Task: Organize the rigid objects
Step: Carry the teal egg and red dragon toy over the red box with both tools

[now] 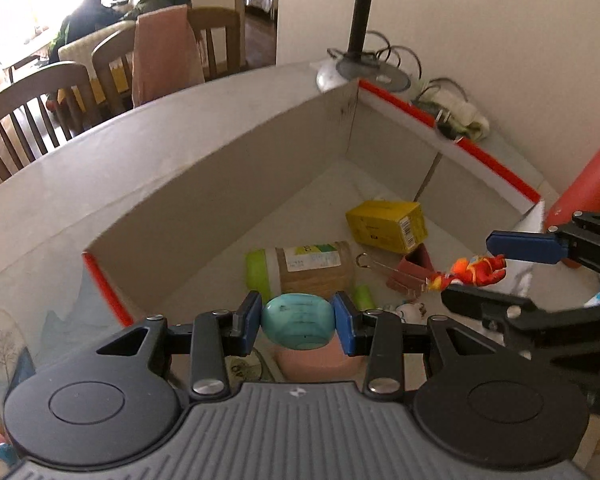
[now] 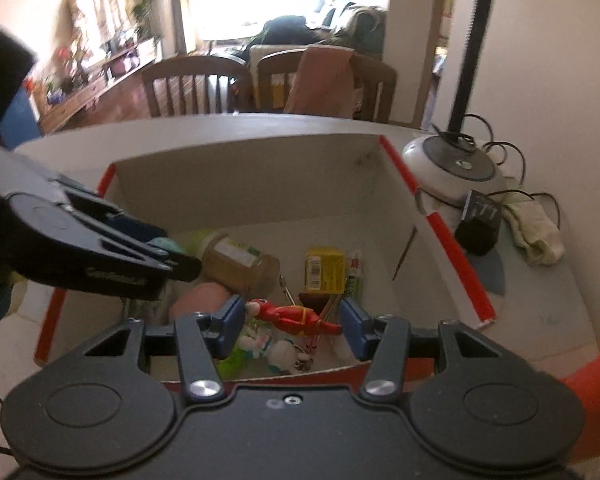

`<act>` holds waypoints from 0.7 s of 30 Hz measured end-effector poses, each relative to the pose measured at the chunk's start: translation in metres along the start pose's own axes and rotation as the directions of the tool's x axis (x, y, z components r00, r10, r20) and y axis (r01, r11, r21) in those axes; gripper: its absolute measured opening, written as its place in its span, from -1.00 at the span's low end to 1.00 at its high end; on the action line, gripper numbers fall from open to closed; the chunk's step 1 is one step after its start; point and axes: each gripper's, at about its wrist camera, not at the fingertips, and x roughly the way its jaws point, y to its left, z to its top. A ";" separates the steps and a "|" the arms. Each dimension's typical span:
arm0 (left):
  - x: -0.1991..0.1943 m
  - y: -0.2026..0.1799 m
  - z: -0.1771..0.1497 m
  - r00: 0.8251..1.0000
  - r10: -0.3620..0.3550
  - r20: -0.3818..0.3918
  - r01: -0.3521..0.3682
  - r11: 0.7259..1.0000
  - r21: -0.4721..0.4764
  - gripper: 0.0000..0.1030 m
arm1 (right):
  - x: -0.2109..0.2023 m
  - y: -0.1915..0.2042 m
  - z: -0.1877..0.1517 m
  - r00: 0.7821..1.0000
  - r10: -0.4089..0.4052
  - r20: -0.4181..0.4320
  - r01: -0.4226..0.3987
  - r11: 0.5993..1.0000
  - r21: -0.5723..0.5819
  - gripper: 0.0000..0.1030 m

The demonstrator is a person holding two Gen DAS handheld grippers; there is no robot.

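Drop-off step, I judge. My left gripper clamped on teal bead, my right gripper clamped on red figure, both over open box. Next: lower slightly, release inside clear of jar.

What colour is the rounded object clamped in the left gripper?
Turquoise with a glossy, slightly mottled surface; the left wrist view shows it best.

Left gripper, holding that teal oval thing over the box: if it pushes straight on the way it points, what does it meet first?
Probably the jar with the green lid, lying on its side in the cardboard box, straight past the teal oval object clamped in the left gripper. Depth is uncertain.
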 end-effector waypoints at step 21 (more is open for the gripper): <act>0.052 -0.009 0.007 0.977 0.012 -0.215 -0.009 1.000 0.013 -0.26 | 0.023 -0.005 -0.003 0.997 0.035 -0.073 -0.041 0.995 -0.086 0.03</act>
